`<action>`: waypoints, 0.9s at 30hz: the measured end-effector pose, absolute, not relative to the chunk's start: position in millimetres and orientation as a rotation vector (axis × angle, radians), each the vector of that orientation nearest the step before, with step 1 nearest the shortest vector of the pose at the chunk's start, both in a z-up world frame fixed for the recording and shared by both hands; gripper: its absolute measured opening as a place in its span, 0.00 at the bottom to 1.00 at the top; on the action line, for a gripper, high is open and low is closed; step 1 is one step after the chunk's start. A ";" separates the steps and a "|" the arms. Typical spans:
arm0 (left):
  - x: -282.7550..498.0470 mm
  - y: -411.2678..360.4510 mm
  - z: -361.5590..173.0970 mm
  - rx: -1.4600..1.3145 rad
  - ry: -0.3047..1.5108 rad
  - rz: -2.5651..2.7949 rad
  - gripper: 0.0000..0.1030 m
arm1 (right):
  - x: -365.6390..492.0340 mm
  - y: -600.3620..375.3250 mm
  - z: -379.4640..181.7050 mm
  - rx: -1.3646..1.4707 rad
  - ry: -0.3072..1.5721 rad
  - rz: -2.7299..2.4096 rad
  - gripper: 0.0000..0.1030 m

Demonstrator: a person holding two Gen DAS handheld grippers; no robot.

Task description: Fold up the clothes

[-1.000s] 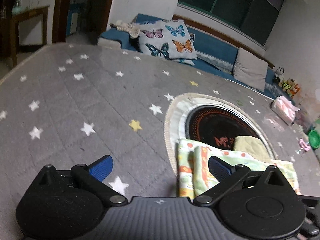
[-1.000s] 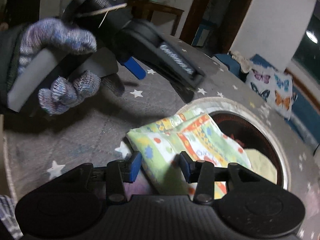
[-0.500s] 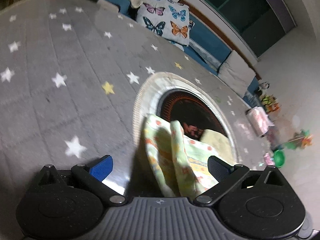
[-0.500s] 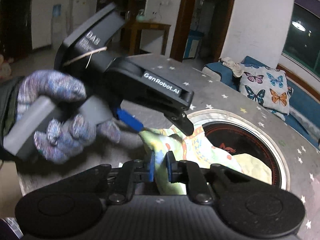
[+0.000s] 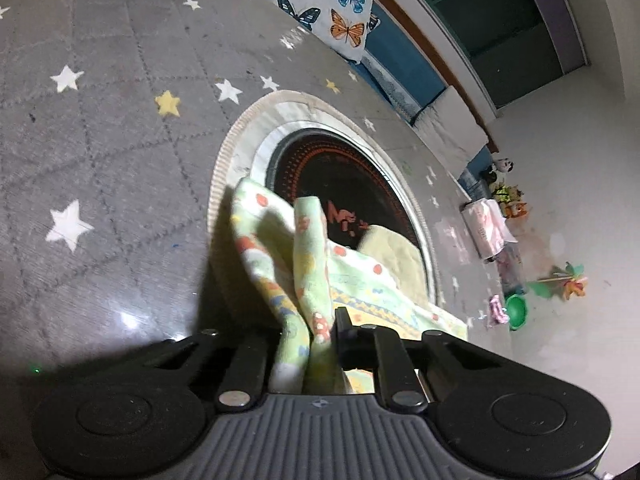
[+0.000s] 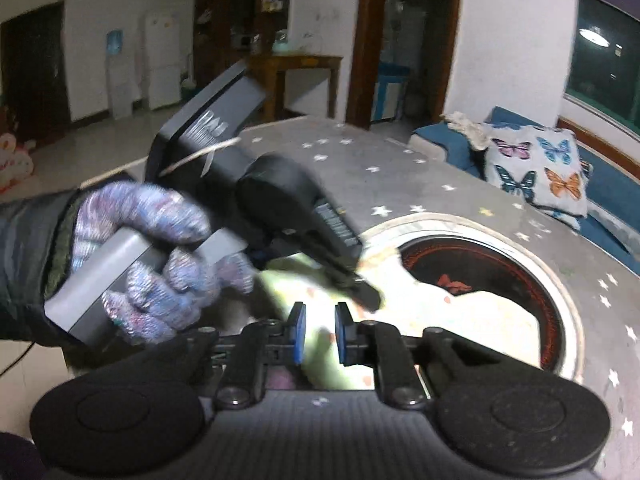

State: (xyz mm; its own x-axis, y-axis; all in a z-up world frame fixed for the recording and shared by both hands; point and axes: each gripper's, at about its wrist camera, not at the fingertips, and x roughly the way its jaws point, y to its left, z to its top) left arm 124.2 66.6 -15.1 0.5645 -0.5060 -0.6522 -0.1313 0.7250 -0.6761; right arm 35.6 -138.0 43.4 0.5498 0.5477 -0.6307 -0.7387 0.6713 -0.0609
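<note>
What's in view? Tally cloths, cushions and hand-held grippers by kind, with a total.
Cloths: 2 (patterned cloth, yellow cloth)
Cushions: 2 (butterfly cushion, grey cushion)
Hand-held grippers: 2 (left hand-held gripper closing, right hand-held gripper opening, patterned cloth between both)
Total: 6

In the left wrist view, the left claw's (image 5: 310, 336) left finger is hidden behind the bunched patterned cloth (image 5: 308, 264). In the right wrist view that cloth is overexposed and blurred, its print unreadable. The gloved hand (image 6: 160, 264) and the lettering on the tool it holds are smeared.
</note>
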 end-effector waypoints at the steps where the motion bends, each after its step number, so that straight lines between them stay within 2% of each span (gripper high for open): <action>1: 124.4 67.0 -16.6 -0.752 0.969 -0.242 0.14 | 37.6 -145.2 45.2 -0.319 0.621 0.763 0.16; 17: 124.3 63.8 -15.8 -0.728 0.977 -0.217 0.14 | 97.5 -300.1 2.5 -0.092 0.797 0.276 0.17; 18: 124.1 63.4 -15.3 -0.723 0.976 -0.216 0.14 | 100.1 -306.3 0.9 -0.074 0.794 0.253 0.18; 19: 124.2 62.8 -14.8 -0.718 0.977 -0.214 0.14 | 100.7 -312.7 0.0 -0.054 0.790 0.234 0.24; 20: 124.3 62.1 -14.3 -0.712 0.977 -0.212 0.15 | 101.4 -319.1 -0.9 -0.034 0.786 0.214 0.35; 21: 124.5 61.2 -13.8 -0.706 0.977 -0.209 0.15 | 101.5 -323.2 -1.6 -0.023 0.779 0.193 0.38; 27: 125.1 57.2 -10.1 -0.670 0.975 -0.199 0.15 | 109.5 -333.4 -9.9 0.065 0.785 0.173 0.40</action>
